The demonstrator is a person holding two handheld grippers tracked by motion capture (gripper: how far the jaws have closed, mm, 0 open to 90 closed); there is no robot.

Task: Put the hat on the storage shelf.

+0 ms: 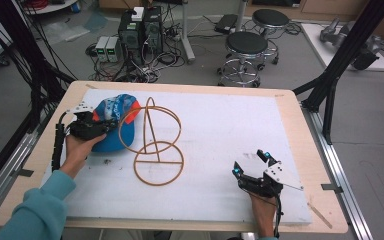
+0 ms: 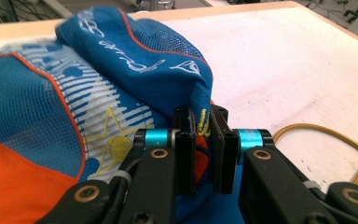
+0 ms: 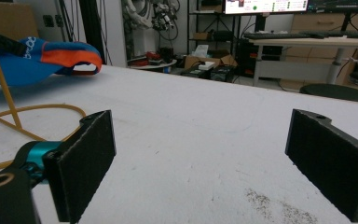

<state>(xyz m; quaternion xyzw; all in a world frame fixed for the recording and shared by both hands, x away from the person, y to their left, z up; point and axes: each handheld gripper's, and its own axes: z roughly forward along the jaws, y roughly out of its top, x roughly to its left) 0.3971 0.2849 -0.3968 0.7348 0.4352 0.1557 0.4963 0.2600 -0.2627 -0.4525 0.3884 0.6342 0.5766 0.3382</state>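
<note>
Table (image 1: 220, 150): white mat under both my tongs.
Stand (image 1: 152, 142): wire hoops just right of my left gripper (image 2: 203, 128).
Cap (image 2: 98, 93): fabric pinched in left jaws, beside stand.
Right gripper (image 3: 200, 158): wide open, empty, well apart.

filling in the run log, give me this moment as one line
left gripper: shut on cap fabric | right gripper: open, holding nothing, over white mat | wire stand: upright beside cap

Mesh cloth cap (image 2: 121, 70), matt white mat (image 1: 230, 130), perhaps wooden hoop stand (image 1: 152, 137), light wood table (image 1: 300, 115)
</note>
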